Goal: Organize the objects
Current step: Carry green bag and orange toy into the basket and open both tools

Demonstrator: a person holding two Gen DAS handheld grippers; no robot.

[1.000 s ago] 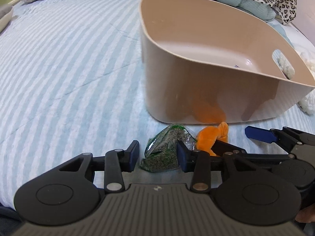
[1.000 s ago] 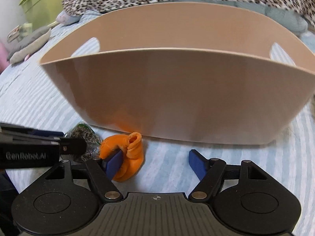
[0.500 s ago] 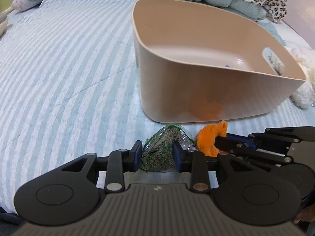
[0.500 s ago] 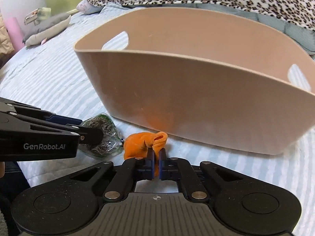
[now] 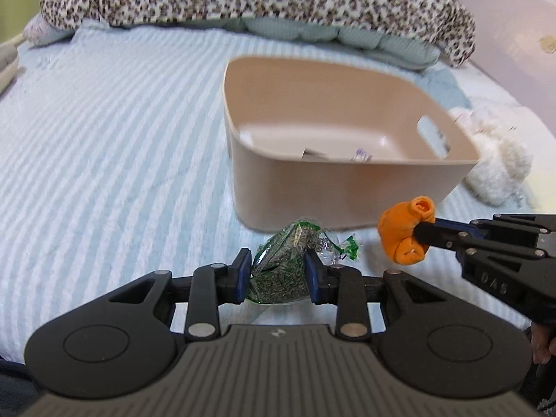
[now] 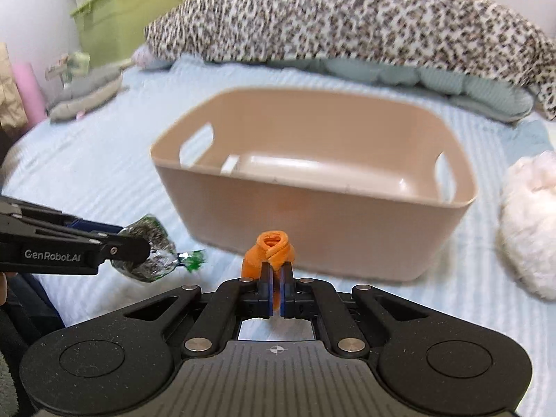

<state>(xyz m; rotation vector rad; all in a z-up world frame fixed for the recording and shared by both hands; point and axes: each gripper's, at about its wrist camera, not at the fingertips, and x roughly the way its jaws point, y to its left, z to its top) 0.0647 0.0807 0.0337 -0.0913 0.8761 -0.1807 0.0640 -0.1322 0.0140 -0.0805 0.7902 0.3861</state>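
My left gripper (image 5: 278,274) is shut on a clear bag of green dried herbs (image 5: 285,271) and holds it above the bed; the bag also shows in the right wrist view (image 6: 149,248). My right gripper (image 6: 276,288) is shut on a rolled orange cloth (image 6: 269,250), also lifted; the cloth shows at the right of the left wrist view (image 5: 405,232). A beige plastic bin (image 5: 347,187) with cut-out handles stands just beyond both grippers (image 6: 312,222). Small items lie on its floor, too blurred to name.
The bed has a blue-and-white striped cover (image 5: 114,139). A leopard-print pillow (image 6: 347,21) and a teal cushion (image 6: 451,87) lie at the back. A white fluffy toy (image 6: 528,222) lies right of the bin. A green storage box (image 6: 128,17) stands at the back left.
Both grippers have lifted and pulled back from the bin, carrying the herb bag and the orange cloth off the bed. The bin's inside now shows from above.
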